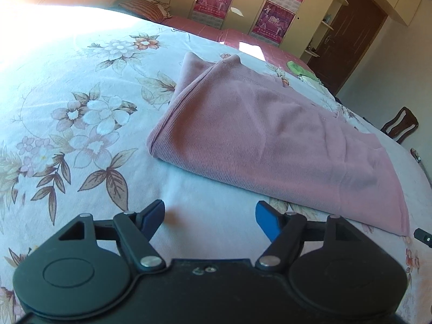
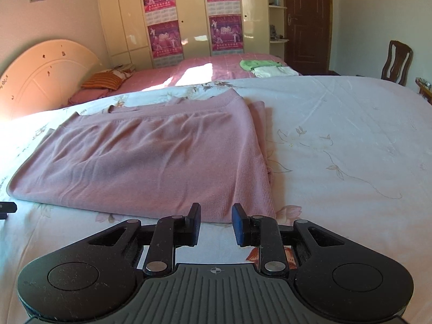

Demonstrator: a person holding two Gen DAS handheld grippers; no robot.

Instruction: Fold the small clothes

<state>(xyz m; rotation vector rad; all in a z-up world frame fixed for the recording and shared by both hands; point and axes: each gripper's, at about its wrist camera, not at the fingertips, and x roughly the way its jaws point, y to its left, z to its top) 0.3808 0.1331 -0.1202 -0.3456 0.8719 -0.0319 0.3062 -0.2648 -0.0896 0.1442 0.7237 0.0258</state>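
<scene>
A pink knit garment [image 1: 270, 135] lies folded in layers on the floral bedsheet [image 1: 81, 94]; it also shows in the right wrist view [image 2: 151, 156]. My left gripper [image 1: 210, 216] is open and empty, just short of the garment's near edge, to the left of its middle. My right gripper [image 2: 216, 221] is open with a narrower gap and empty, at the garment's near right corner. A tip of the other gripper shows at the edge of each view.
A second bed with a pink cover [image 2: 216, 67] lies behind, with folded green and white clothes [image 2: 264, 67] and a striped pillow [image 2: 105, 81]. A wardrobe with posters [image 2: 194, 13], a brown door [image 2: 307, 21] and a wooden chair [image 2: 397, 62] stand beyond.
</scene>
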